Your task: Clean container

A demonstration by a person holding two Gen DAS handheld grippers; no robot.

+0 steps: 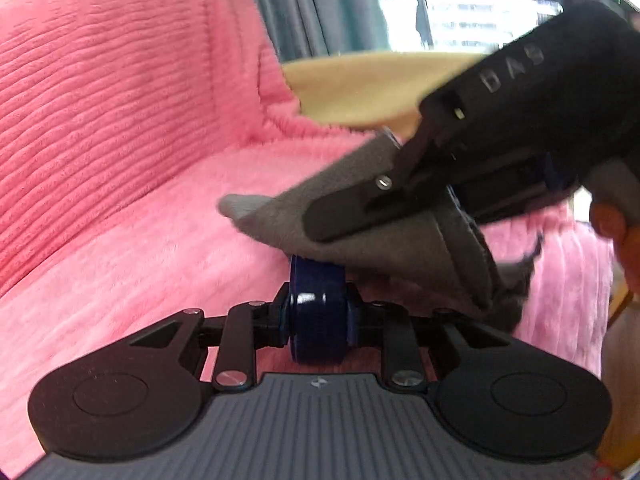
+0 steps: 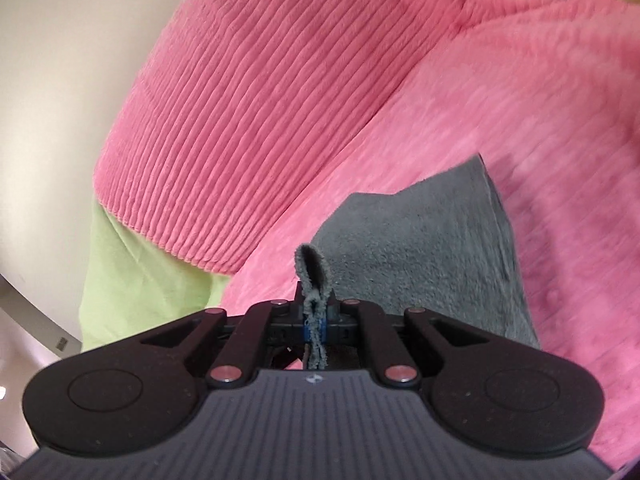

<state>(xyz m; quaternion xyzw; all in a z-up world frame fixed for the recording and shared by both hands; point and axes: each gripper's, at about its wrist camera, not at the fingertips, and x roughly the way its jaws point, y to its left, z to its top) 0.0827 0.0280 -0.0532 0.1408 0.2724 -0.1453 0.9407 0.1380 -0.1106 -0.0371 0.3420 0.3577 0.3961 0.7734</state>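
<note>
A small dark blue round container (image 1: 316, 304) is clamped between the jaws of my left gripper (image 1: 317, 316), which is shut on it. My right gripper (image 1: 320, 224) reaches in from the right in the left wrist view, shut on a grey cloth (image 1: 404, 248). The cloth drapes over the container's top and touches it. In the right wrist view the right gripper (image 2: 316, 316) pinches a fold of the grey cloth (image 2: 420, 248), and the rest hangs ahead of the fingers. The container is hidden in that view.
A person's pink fleece top (image 1: 120, 128) fills the background close behind both grippers, with a light green shirt hem (image 2: 136, 280) below it. A hand (image 1: 612, 228) holds the right gripper. A yellow surface (image 1: 360, 84), grey curtains (image 1: 320, 4) and a window (image 1: 480, 12) lie beyond.
</note>
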